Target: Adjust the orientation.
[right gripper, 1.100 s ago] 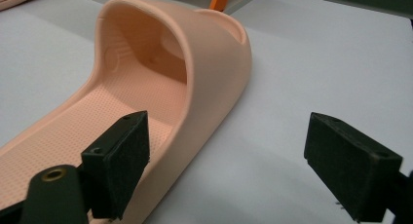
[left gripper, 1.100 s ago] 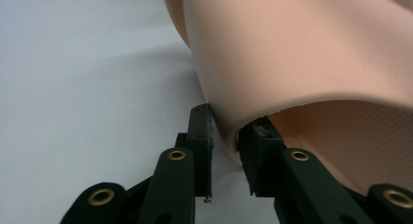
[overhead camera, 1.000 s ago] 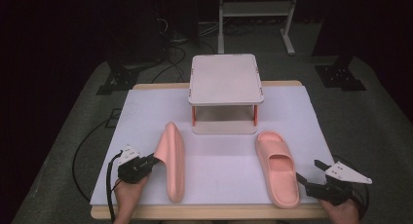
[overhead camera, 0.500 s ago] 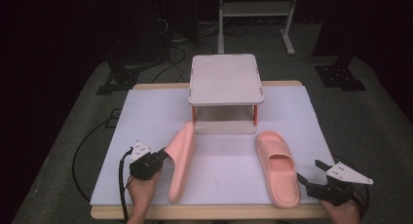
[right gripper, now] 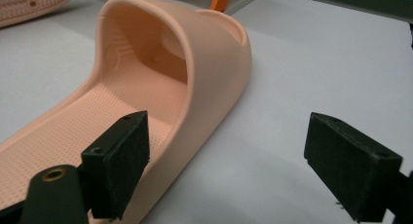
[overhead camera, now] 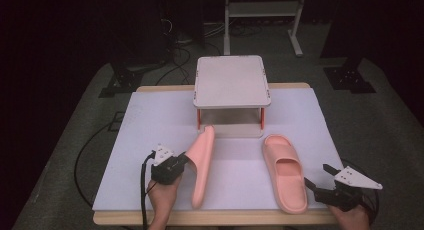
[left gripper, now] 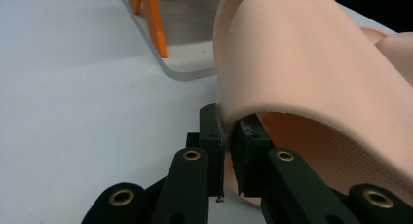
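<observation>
left gripper view: slipper (left gripper: 302, 78) in left claw (left gripper: 229, 136)

A: Colours, lower half of frame?
B: 2 slippers (overhead camera: 202, 165) (overhead camera: 285, 172), salmon pink, insoles dotted; black grippers (overhead camera: 186, 162) (overhead camera: 318, 180), grey plates.
A: Upper centre?
B: Small shelf (overhead camera: 231, 81), off-white top, orange legs; table cover (overhead camera: 150, 125) pale lavender-white.

Open mat (overhead camera: 150, 120) lies left of the tipped slipper (overhead camera: 202, 162); the shelf stand (overhead camera: 231, 92) blocks passage behind both slippers.
</observation>
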The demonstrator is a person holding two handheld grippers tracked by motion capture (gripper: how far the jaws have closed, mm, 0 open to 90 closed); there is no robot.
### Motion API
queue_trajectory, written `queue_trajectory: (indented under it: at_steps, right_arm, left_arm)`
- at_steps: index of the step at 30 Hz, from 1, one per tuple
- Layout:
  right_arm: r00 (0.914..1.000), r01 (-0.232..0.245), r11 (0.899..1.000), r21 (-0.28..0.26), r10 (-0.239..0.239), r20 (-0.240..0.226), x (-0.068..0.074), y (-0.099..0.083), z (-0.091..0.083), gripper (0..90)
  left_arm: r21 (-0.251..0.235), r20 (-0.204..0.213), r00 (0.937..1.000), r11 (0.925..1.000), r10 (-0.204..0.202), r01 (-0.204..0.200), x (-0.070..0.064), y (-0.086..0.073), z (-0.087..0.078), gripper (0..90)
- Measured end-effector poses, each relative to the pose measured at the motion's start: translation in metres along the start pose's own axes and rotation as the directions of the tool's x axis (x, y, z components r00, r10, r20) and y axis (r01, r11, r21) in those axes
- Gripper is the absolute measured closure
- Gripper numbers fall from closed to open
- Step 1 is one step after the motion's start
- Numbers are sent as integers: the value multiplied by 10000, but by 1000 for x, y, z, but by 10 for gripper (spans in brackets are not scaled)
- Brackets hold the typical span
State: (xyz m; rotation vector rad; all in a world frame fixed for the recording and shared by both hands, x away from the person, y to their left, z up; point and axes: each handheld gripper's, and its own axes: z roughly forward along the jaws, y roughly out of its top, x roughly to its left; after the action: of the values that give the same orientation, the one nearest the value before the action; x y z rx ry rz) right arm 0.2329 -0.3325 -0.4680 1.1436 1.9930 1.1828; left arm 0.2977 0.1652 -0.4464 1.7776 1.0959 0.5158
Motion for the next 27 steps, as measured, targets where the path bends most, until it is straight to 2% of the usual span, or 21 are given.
queue_trajectory:
  at_steps: [4,9,18,27]
  right_arm:
    - [10000,36,10000,-54,-36,13,-1,0,-1,165]
    - [10000,56,10000,-55,-56,17,-1,0,-1,165]
    - [10000,73,10000,-50,-73,25,0,0,-2,165]
    - [9996,148,9999,38,-147,-256,4,2,3,165]
  left_arm:
    - [-47,43,10000,10000,-49,49,-8,2,5,822]
    - [-169,283,9991,9993,-319,324,-15,7,6,767]
    - [-358,630,9979,9992,-160,183,-28,11,6,703]
    - [-314,1237,9917,9988,-347,389,-38,10,8,575]
